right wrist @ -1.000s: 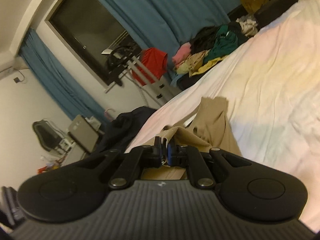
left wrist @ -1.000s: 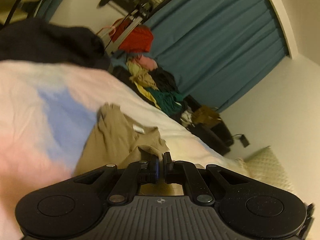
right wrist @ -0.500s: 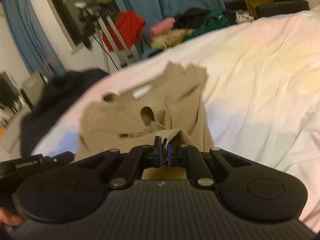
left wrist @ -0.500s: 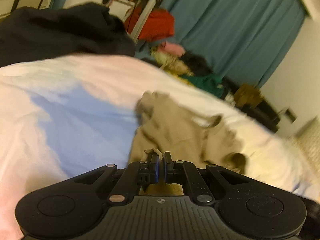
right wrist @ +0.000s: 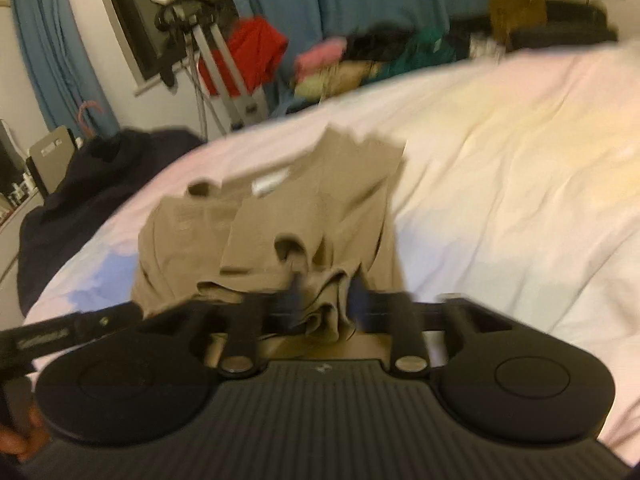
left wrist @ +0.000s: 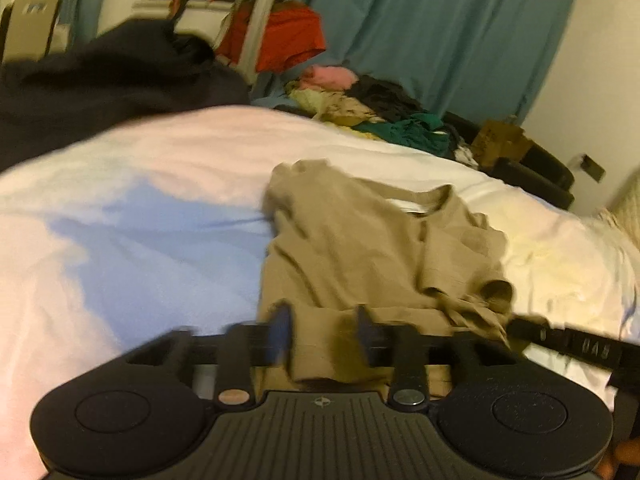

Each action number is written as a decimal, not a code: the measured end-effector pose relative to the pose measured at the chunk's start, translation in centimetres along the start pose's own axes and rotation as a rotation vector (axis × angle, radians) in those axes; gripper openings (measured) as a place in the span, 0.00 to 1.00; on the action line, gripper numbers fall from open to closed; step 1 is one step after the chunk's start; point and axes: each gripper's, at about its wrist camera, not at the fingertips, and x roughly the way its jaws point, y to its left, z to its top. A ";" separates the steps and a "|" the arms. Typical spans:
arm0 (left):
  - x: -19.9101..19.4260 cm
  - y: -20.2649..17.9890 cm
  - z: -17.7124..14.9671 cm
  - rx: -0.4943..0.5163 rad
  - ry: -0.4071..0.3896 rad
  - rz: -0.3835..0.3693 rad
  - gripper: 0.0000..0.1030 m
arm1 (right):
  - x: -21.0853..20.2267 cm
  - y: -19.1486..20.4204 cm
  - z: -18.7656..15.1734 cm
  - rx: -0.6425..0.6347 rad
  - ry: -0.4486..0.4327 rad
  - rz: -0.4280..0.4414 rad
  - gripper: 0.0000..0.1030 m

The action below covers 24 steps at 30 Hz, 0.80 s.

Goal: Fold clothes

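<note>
A tan T-shirt lies on the bed, partly folded, collar and label at the far end; it also shows in the right wrist view. My left gripper is open, its jaws apart over the shirt's near hem, cloth lying between them. My right gripper is open too, with bunched hem cloth between its spread jaws. The right gripper's body shows at the left view's right edge; the left gripper's body shows at the right view's left edge.
The bed sheet is white, pink and blue. A dark garment pile lies at the bed's far left. A heap of coloured clothes, a red garment on a rack and blue curtains stand behind the bed.
Both grippers have gone from shut on the shirt's hem to open. The shirt has dropped flat onto the bed and both views have levelled out.
</note>
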 end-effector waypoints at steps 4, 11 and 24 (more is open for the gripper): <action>-4.3 -2.8 -0.3 0.113 -0.086 0.030 0.94 | -2.5 0.3 0.9 -0.015 -0.077 -0.007 0.84; -10.7 -4.2 -1.8 0.121 -0.150 0.015 0.97 | -8.3 0.7 0.9 -0.034 -0.109 -0.030 0.84; -16.2 -2.4 -4.8 -0.062 -0.049 -0.042 0.99 | -13.0 1.9 -0.3 -0.049 -0.113 -0.030 0.84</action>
